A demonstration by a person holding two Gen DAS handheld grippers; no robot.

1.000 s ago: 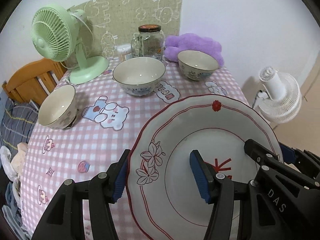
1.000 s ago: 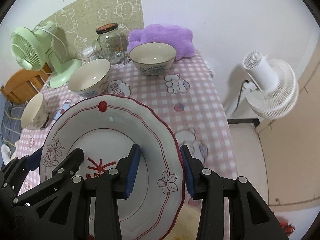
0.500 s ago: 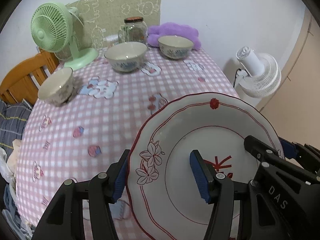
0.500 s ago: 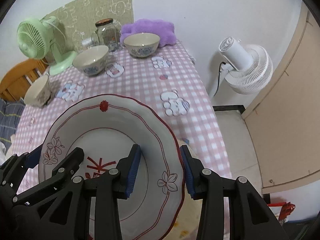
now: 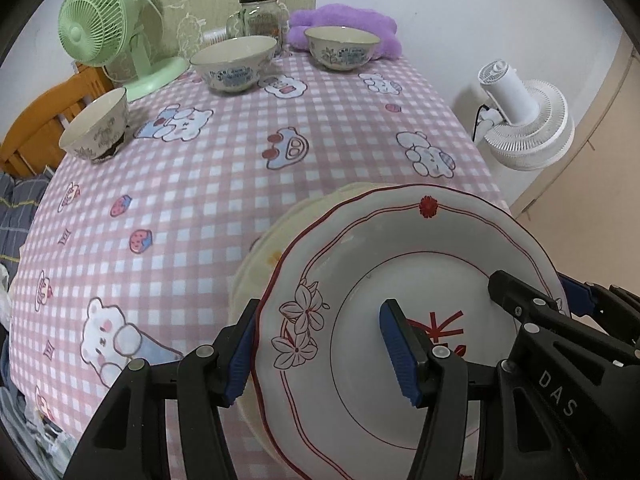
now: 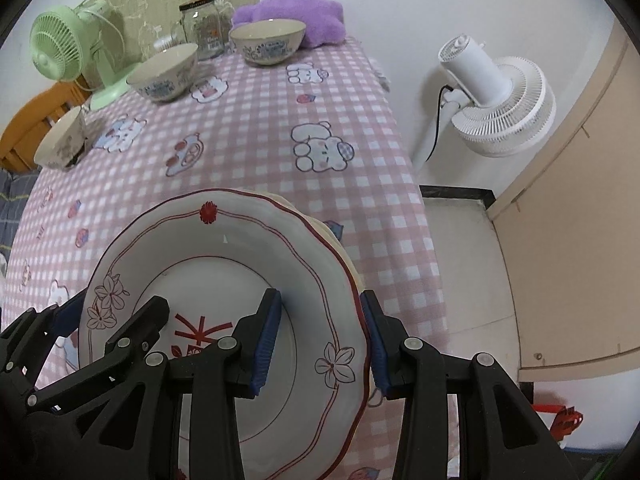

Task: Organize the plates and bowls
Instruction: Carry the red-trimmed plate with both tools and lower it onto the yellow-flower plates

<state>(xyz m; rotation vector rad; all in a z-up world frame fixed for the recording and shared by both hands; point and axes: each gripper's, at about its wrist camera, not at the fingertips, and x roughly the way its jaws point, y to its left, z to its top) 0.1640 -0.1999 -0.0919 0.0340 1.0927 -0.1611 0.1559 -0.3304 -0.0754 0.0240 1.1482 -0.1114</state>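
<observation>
Both tools hold one white plate with red trim: the left tool clamps its rim at 9 o'clock, the right tool at 3 o'clock. It sits just above a cream plate on the tabletop. Three bowls stand toward 12 o'clock.

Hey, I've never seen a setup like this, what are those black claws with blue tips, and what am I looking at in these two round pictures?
No robot here: a person holds two hand-held grippers, each carrying a wide-angle camera looking along its fingers. One picture comes from the left gripper, the other from the right gripper. Together they clamp opposite rims of a white plate with red trim, above a pale yellow plate on the table. The pink checked tablecloth also holds three bowls, a glass jar, a green fan and a purple cushion. A white fan stands beside the table.
</observation>
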